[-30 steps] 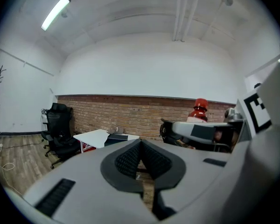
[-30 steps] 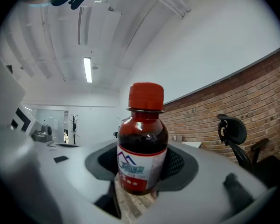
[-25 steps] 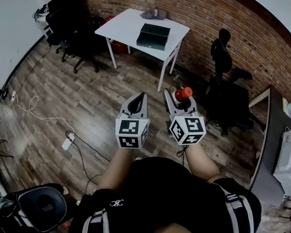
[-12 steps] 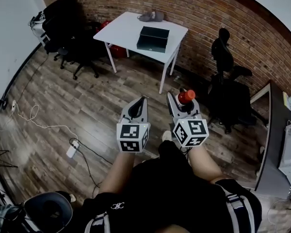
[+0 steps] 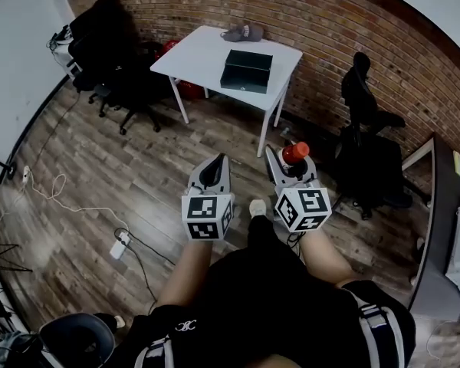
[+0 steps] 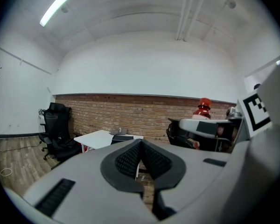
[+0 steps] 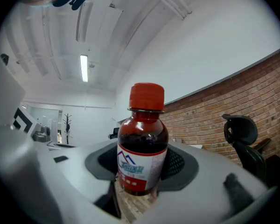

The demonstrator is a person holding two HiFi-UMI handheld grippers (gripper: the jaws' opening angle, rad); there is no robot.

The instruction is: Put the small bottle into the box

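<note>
A small dark bottle (image 7: 142,146) with a red cap (image 5: 294,152) and a white and red label stands upright between the jaws of my right gripper (image 5: 287,163), which is shut on it. The same bottle (image 6: 204,107) shows at the right of the left gripper view. My left gripper (image 5: 213,171) is shut with nothing in it, its black pads (image 6: 130,158) pressed together. A dark open box (image 5: 246,71) lies on a white table (image 5: 203,52) far ahead by the brick wall. Both grippers hang above the wooden floor, well short of that table.
A grey cap (image 5: 243,32) rests on the table beyond the box. Black office chairs stand at the left (image 5: 107,48) and at the right (image 5: 368,136). A power strip with cables (image 5: 119,245) lies on the floor at the left. A dark desk edge (image 5: 437,228) runs along the right.
The table and box have shifted slightly in the head view as the person steps forward. Both grippers keep their pose, the right one still holding the bottle.
</note>
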